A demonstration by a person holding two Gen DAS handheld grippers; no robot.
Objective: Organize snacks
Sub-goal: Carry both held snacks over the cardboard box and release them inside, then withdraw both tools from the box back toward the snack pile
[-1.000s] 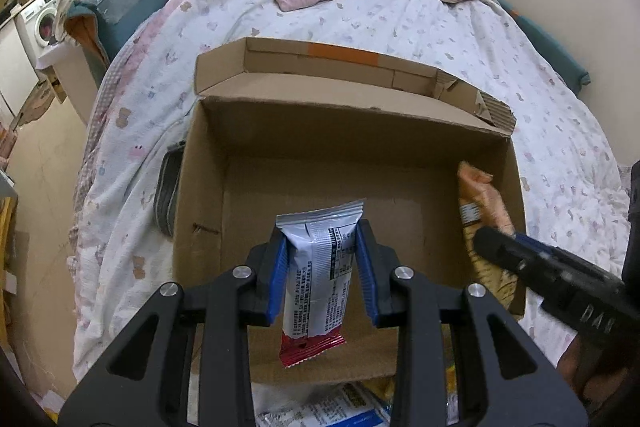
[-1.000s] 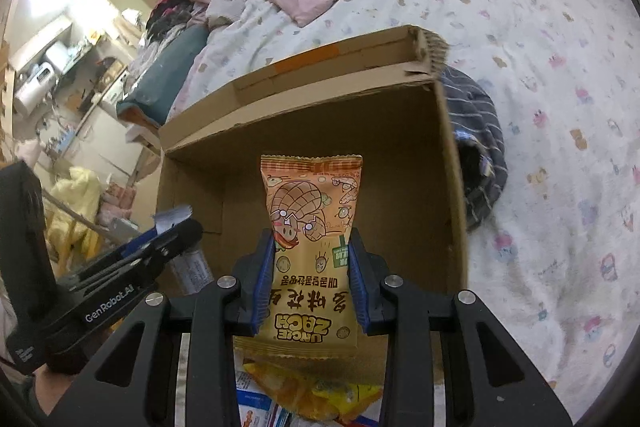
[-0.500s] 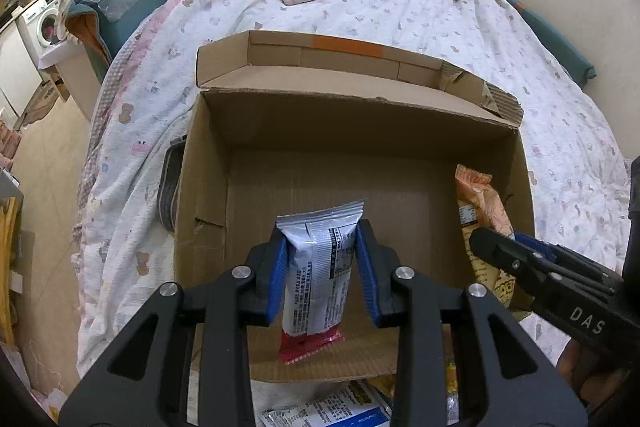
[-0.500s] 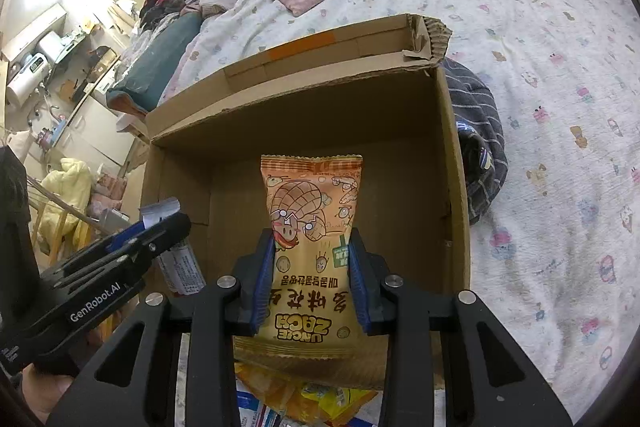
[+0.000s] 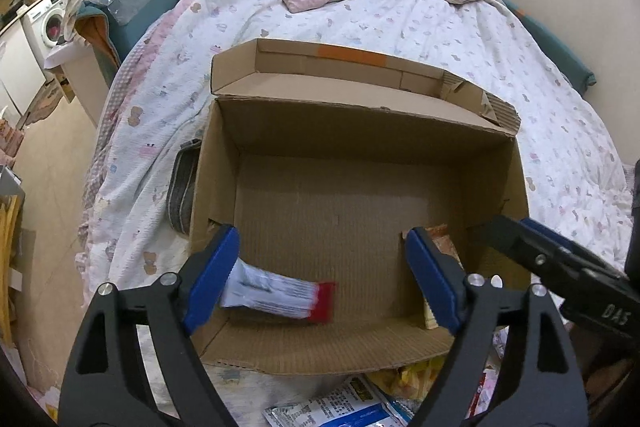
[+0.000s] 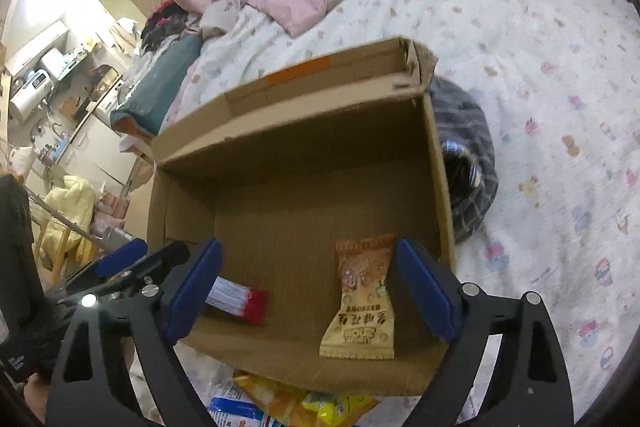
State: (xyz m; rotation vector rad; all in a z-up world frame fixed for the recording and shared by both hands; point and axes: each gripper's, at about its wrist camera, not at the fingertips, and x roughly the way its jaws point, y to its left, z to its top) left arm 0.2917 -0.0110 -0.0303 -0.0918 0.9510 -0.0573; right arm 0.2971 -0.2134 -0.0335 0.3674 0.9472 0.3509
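An open cardboard box (image 5: 360,131) (image 6: 288,147) sits on the bed. My left gripper (image 5: 320,283) hangs over its near left part with jaws opening wide; the white snack bar with a red end (image 5: 280,293) (image 6: 240,299) lies blurred on the box floor below them, touching neither pad. My right gripper (image 6: 308,287) is over the near right part, jaws also opening. The orange peanut snack packet (image 6: 362,297) (image 5: 438,251) lies on the floor beside the right pad, free of both pads.
More snack packets (image 5: 340,407) (image 6: 280,403) lie heaped on the bed in front of the box's near wall. A dark plaid cloth (image 6: 468,163) (image 5: 182,183) pokes out on both sides of the box. White patterned bedding (image 5: 400,19) spreads behind.
Both grippers opened. The white bar dropped from the left jaws and the orange packet from the right jaws onto the box floor.
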